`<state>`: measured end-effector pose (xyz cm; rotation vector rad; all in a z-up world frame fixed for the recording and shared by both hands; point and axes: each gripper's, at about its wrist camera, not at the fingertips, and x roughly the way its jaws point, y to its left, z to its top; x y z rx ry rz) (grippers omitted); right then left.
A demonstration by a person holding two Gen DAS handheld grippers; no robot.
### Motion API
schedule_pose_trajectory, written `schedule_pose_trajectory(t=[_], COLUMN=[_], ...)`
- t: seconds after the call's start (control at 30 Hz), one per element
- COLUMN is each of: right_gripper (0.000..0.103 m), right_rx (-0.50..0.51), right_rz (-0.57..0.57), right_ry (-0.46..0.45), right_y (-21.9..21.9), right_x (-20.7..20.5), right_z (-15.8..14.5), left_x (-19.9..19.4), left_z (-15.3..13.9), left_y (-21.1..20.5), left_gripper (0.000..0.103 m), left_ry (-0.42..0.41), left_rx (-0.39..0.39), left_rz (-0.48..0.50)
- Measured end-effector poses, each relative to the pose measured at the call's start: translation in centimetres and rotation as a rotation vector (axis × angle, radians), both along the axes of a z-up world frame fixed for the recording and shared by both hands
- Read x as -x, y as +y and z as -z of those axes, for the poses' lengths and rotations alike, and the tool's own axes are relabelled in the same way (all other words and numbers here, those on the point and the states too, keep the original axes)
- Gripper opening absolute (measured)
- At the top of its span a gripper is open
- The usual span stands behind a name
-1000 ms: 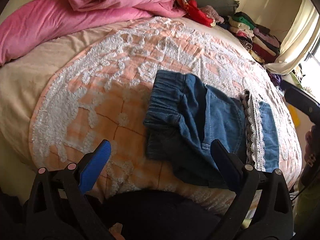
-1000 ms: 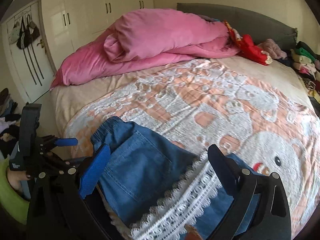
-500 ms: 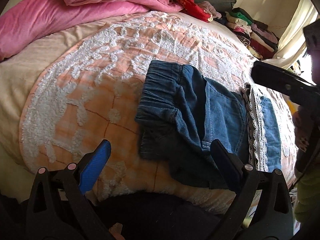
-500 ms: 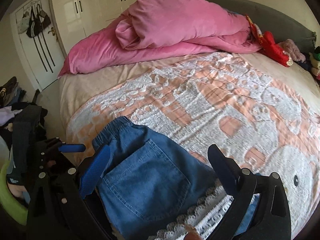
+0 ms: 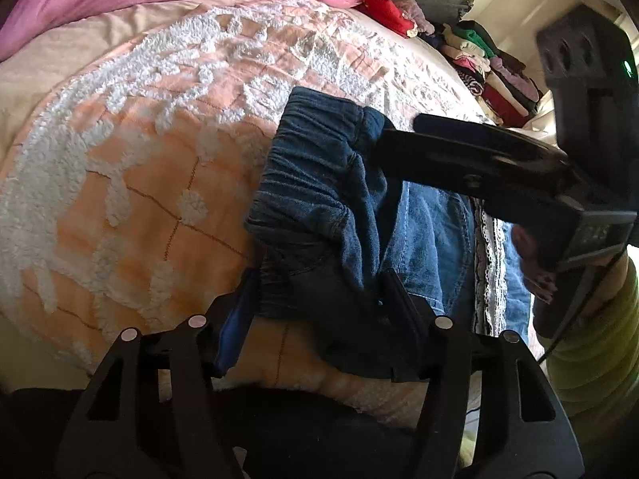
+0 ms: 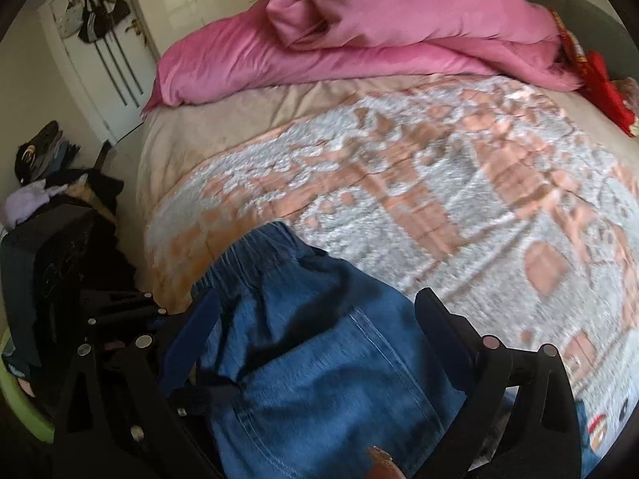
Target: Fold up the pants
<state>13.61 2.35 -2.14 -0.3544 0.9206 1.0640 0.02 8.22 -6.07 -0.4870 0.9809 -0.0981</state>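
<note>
The left gripper point(image 5: 319, 299), jaws just closing, clamps the pants point(image 5: 319, 183) at the near waistband corner for folding. The right gripper point(image 6: 315, 331) straddles the denim, jaws spread.

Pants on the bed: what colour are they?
Blue denim pants, darker at the elastic waistband; clearest in the right wrist view.

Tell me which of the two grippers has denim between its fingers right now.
The left gripper: its fingers have just been closing around the dark near edge of the jeans. The right gripper hovers wide open above the waistband, pinching nothing.
</note>
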Motion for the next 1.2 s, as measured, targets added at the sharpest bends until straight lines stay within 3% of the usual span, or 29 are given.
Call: schedule_pose_trajectory(t=[0.27, 0.3, 0.33, 0.37, 0.47, 0.5, 0.63, 0.83, 1.07, 1.1, 1.2], right_gripper=[0.096, 0.09, 0.07, 0.059, 0.038, 0.036, 0.035, 0.035, 0.036, 0.037, 0.046], right_rx=[0.032, 0.02, 0.008, -0.01, -0.058, -0.078, -0.19, -0.316, -0.387, -0.395, -0.415], right_rz=[-0.067, -0.084, -0.1, -0.108, -0.11, -0.107, -0.096, -0.063, -0.016, -0.009, 0.028], right_ry=[0.096, 0.123, 0.15, 0.171, 0.188, 0.187, 0.191, 0.181, 0.13, 0.122, 0.084], right_y=[3.2, 3.3, 3.4, 3.2, 2.3, 1.7, -1.8, -7.2, -12.9, -13.6, -15.8], right_x=[-1.1, -1.2, -1.3, -1.4, -1.4, -1.3, -0.9, -0.4, 0.4, 0.6, 1.2], right_z=[2.9, 3.3, 3.6, 3.8, 3.0, 2.4, -0.1, -3.1, -4.7, -4.8, -5.2], left_x=[-0.3, -0.3, -0.4, -0.6, -0.5, -0.5, 0.0, -0.8, -2.2, -2.3, -2.4], left_z=[0.3, 0.3, 0.4, 0.5, 0.5, 0.5, -0.4, -1.0, -2.2, -2.6, -3.6], left_y=[0.0, 0.1, 0.3, 0.5, 0.6, 0.5, 0.1, -2.4, -6.0, -6.7, -8.6], left_gripper=[0.054, 0.055, 0.056, 0.056, 0.059, 0.061, 0.078, 0.093, 0.09, 0.083, 0.081], left_ry=[0.018, 0.019, 0.019, 0.02, 0.017, 0.015, -0.013, -0.044, -0.095, -0.104, -0.132], left_rx=[0.004, 0.01, 0.024, 0.038, 0.052, 0.049, 0.027, 0.126, 0.232, 0.238, 0.206], left_rz=[0.01, 0.011, 0.01, 0.007, 0.006, 0.006, -0.003, 0.067, 0.156, 0.173, 0.206])
